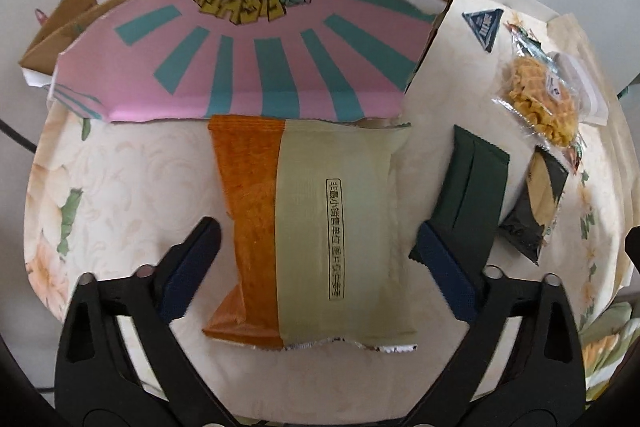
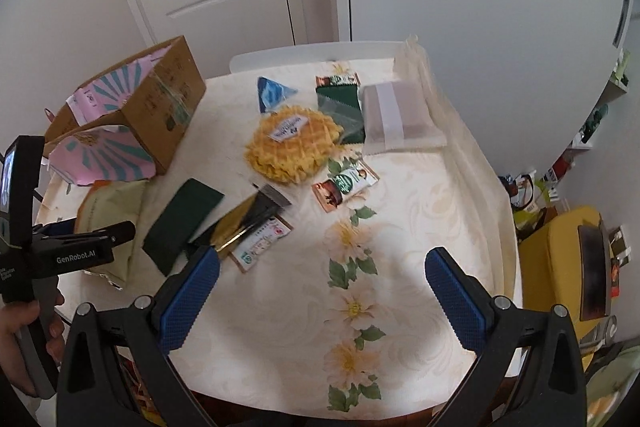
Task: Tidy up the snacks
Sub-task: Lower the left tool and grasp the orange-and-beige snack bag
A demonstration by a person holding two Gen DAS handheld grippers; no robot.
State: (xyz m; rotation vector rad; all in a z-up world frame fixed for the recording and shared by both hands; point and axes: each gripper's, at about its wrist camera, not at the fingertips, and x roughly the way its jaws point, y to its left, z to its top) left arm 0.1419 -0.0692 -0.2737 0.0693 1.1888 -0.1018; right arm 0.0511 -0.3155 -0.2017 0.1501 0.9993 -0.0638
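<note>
An orange and pale green snack bag [image 1: 316, 227] lies flat on the table, in front of a cardboard box [image 1: 248, 39] with pink and teal flaps. My left gripper [image 1: 320, 259] is open, its fingers on either side of the bag, not touching it. A dark green packet [image 1: 468, 195] lies just right of the bag. My right gripper [image 2: 320, 291] is open and empty above the bare tablecloth. In the right wrist view the box [image 2: 160, 115] stands at the left, with the left gripper [image 2: 92, 243] and the bag [image 2: 112, 219] below it.
Other snacks lie across the floral tablecloth [image 2: 400, 227]: a waffle pack [image 2: 294, 143], a blue triangular packet [image 2: 274, 93], a grey-white pack [image 2: 394, 115], a black and gold packet [image 2: 248, 219], a brown sachet [image 2: 344, 185]. A yellow stool [image 2: 560, 267] stands right of the table.
</note>
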